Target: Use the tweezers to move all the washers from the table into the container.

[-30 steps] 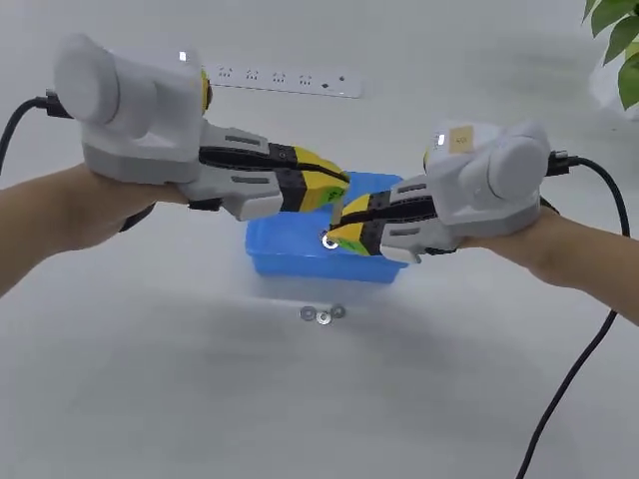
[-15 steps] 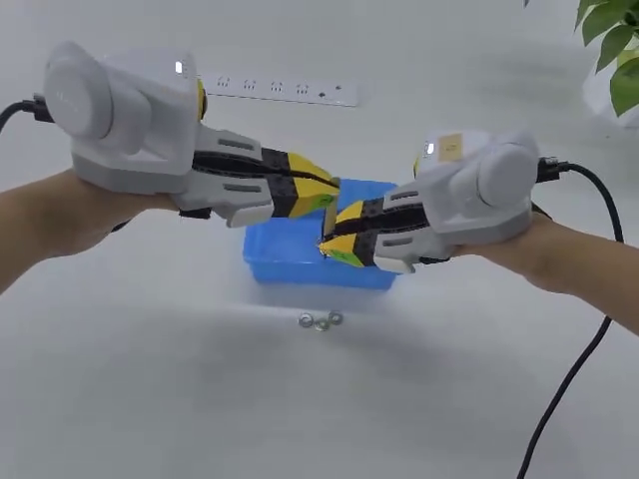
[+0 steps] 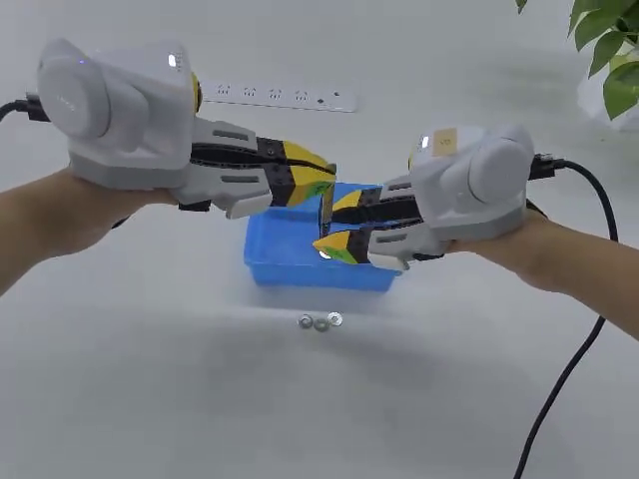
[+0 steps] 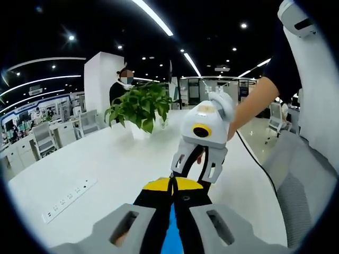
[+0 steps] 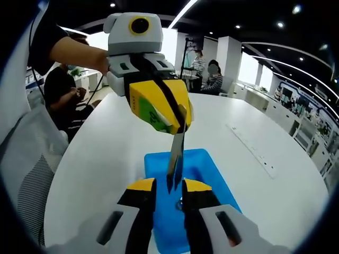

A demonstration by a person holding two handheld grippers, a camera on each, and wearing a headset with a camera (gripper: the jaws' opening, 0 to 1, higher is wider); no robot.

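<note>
My left gripper [image 3: 327, 180] is shut on the top of metal tweezers [image 3: 325, 212], which hang tips-down over the blue container [image 3: 290, 267]. My right gripper [image 3: 327, 226] is open, one jaw on either side of the tweezers' lower end. In the right gripper view the tweezers [image 5: 176, 156] drop from the left gripper [image 5: 183, 123] and end between my right gripper [image 5: 168, 186] jaws; a washer [image 5: 180, 203] lies in the container [image 5: 204, 174] below. That washer [image 3: 324, 254] also shows from the head. Three washers [image 3: 320, 321] lie on the table in front of the container.
A white power strip [image 3: 270, 97] lies at the back of the white table. A green plant [image 3: 604, 50] stands at the far right. The right gripper's black cable [image 3: 569, 369] trails over the table at the right. In the left gripper view the right gripper [image 4: 204, 137] faces me.
The right gripper's jaws have opened off the tweezers. The washer held at the tweezer tips a second ago now lies in the container. The head camera drifted slightly.
</note>
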